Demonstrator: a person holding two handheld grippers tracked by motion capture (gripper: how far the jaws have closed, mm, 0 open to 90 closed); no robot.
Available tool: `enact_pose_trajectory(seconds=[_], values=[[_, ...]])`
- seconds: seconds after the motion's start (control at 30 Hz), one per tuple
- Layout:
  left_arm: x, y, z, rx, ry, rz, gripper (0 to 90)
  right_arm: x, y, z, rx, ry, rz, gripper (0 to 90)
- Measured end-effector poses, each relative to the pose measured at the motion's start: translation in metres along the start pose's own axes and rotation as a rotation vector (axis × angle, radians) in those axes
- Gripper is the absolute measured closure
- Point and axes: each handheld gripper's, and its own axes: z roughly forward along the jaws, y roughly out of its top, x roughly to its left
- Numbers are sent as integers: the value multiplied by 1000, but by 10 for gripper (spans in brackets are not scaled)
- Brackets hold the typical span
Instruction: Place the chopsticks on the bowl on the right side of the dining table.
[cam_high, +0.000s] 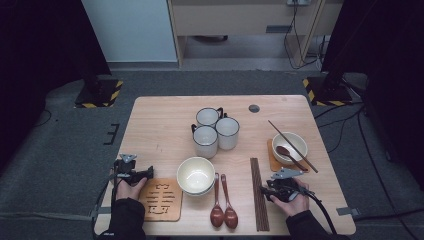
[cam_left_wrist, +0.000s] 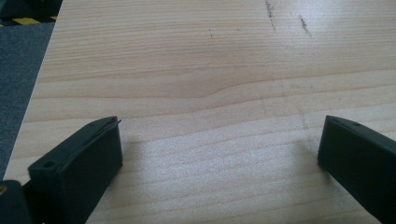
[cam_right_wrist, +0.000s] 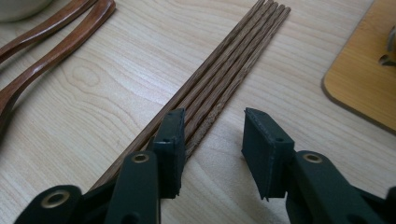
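Right gripper (cam_right_wrist: 210, 140) half open over the dark wooden chopsticks (cam_right_wrist: 219, 79); one jaw seemingly on them, nothing pinched. Left gripper (cam_left_wrist: 219, 154) wide open, empty, on bare table (cam_left_wrist: 187, 56).

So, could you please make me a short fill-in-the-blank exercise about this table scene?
1. The right gripper is over the bundle of ____, with its jaws apart.
2. Near the table's middle stand ____ white mugs.
3. Two wooden spoons lie between the chopsticks and the stacked ____.
4. The left gripper is open above bare ____.

Missing words: chopsticks; three; bowls; table
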Motion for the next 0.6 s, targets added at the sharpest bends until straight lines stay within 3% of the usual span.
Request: enact_pose_trajectory(seconds=[0.6], values=[[0, 0, 0, 0, 0, 0, 0, 0, -1, 1, 30, 6, -8, 767]])
